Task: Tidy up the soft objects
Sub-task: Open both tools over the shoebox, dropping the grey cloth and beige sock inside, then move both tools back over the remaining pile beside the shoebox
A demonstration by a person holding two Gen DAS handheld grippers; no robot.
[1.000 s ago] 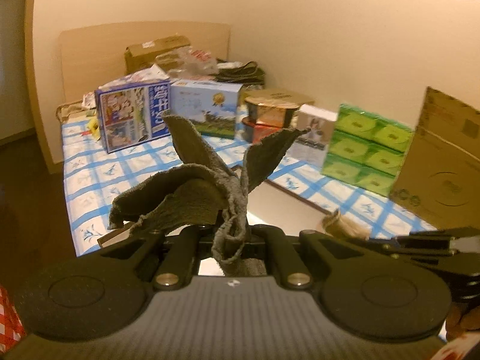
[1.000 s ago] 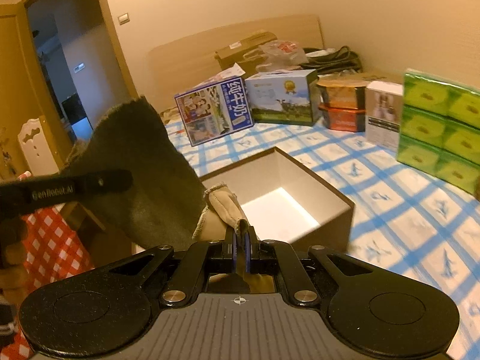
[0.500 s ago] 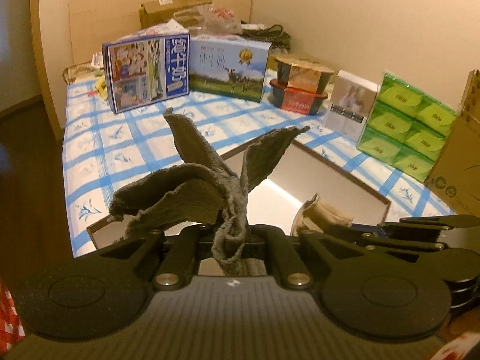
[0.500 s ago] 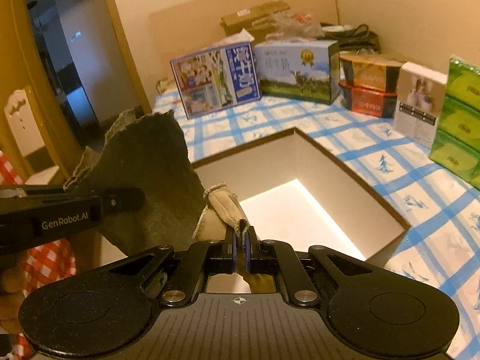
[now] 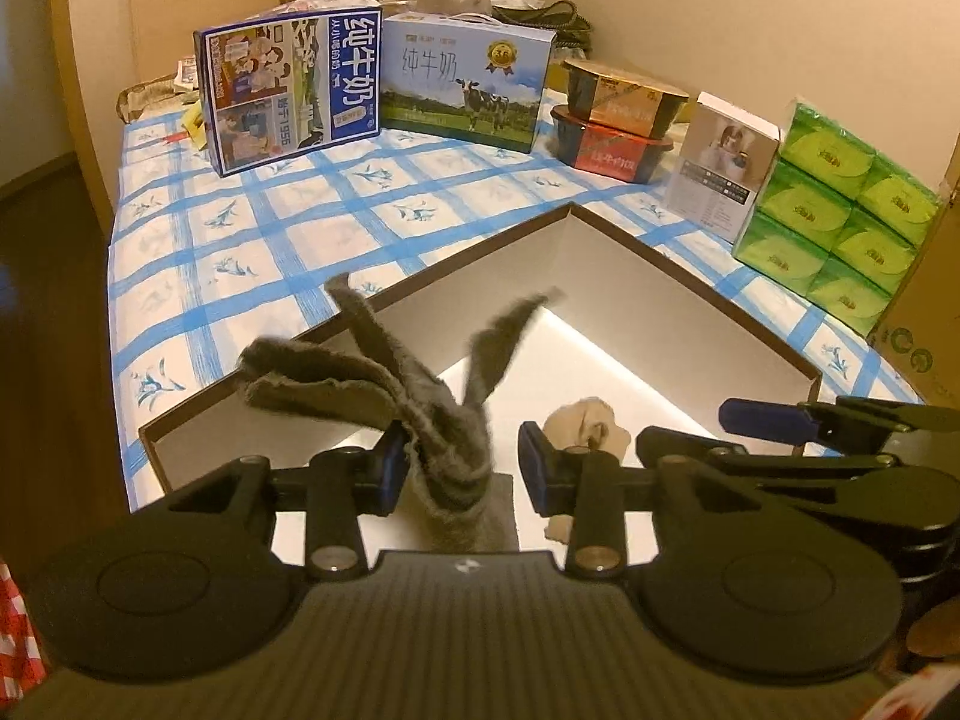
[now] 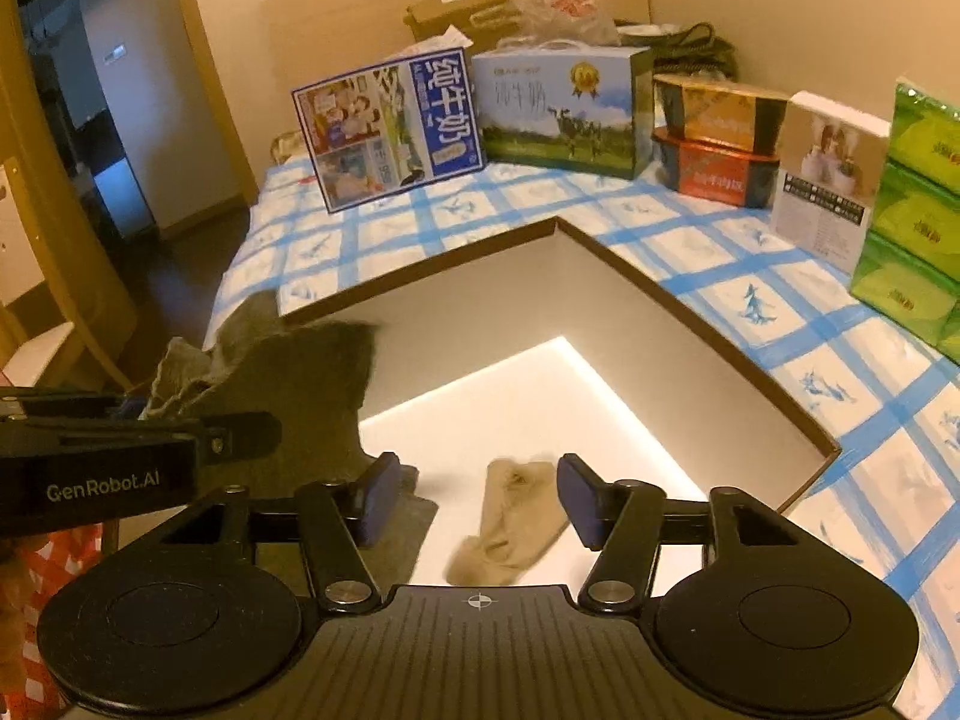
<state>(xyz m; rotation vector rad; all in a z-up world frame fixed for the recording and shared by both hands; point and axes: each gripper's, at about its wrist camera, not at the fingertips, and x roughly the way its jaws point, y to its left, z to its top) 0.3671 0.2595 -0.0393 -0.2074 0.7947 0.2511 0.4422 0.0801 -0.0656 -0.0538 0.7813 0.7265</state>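
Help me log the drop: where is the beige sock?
In the right wrist view, the beige sock lies on the open box's white floor, between the right gripper's opening jaws.

walls (image 5: 690,6): plain cream | headboard (image 6: 360,18): light wood | floor (image 5: 42,276): dark | doorway (image 6: 78,90): dim | light: warm

Soft cloth, stiff card
A fuzzy grey cloth (image 5: 384,384) and smooth beige sock (image 6: 510,516) meet a matt cardboard box (image 5: 660,300); glossy green packs (image 5: 840,222) shine.

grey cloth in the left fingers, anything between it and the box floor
Nothing visible. The grey cloth hangs between the opening left fingers over the open box; its white floor below looks bare, the beige sock lying aside.
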